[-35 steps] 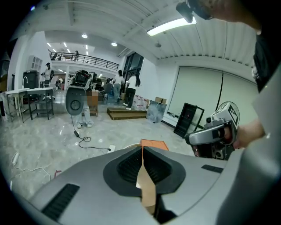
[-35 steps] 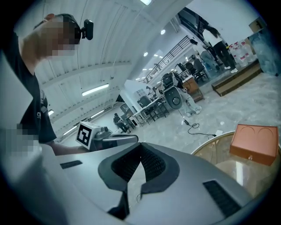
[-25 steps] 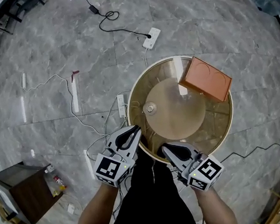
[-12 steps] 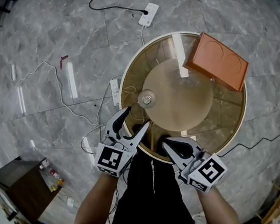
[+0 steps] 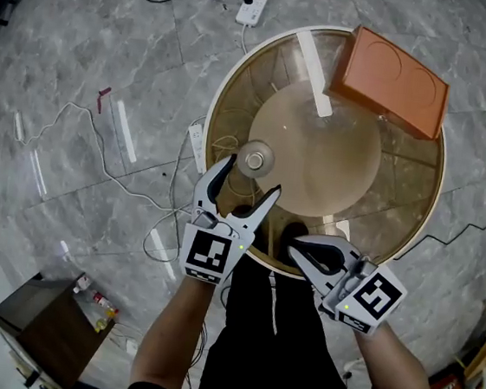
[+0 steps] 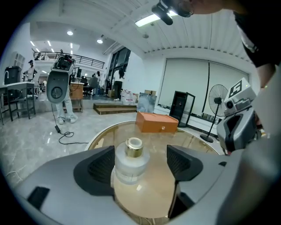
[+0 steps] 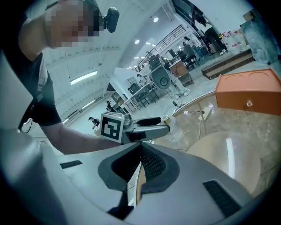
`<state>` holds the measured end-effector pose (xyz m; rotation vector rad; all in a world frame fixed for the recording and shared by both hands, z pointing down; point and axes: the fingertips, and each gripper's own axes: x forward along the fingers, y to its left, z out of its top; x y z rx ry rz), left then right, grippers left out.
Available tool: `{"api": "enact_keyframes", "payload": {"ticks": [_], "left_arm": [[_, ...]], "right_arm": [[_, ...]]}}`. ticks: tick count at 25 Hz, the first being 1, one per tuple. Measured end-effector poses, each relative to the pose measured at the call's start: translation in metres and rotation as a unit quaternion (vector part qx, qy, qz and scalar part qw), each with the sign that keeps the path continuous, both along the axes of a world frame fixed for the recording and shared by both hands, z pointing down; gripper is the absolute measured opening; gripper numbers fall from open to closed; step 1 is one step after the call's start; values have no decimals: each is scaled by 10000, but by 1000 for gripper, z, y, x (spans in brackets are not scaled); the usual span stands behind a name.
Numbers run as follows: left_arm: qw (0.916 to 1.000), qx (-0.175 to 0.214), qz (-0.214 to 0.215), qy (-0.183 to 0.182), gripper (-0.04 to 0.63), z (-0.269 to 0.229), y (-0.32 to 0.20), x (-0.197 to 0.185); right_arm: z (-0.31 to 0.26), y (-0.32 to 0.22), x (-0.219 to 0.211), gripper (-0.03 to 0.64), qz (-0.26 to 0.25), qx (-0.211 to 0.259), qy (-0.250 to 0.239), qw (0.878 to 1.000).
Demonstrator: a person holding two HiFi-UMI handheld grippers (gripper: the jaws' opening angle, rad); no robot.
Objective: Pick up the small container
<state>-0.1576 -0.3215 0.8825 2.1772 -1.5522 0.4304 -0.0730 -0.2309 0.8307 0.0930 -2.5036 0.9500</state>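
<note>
Your left tool stands wide; its jaws have just been opening. The small frosted-glass container with a gold cap stands upright on the round glass desk with a gold rim. It sits between those jaws, close to the left one and clear of the right. Your right tool is closed on nothing at the desk's near edge. The orange rectangular box lies at the far right edge.
</note>
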Motion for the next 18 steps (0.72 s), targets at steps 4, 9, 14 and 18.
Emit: {"api": "enact_keyframes", "payload": {"ticks": [4, 9, 14, 18], "left_arm": [[9997, -20, -201, -100, 364, 10, -12, 0], [9988, -131, -295, -361, 365, 27, -23, 0], [9982, -250, -202, -501, 365, 37, -32, 1], [9978, -267, -208, -574, 365, 43, -41, 4]], "right_arm": [[1, 1, 5, 15, 71, -18, -16, 10000], [0, 2, 14, 15, 194, -30, -22, 9998], [-6, 7, 23, 15, 292, -83, 18, 9995], [-10, 6, 32, 15, 387, -94, 19, 9992]]}}
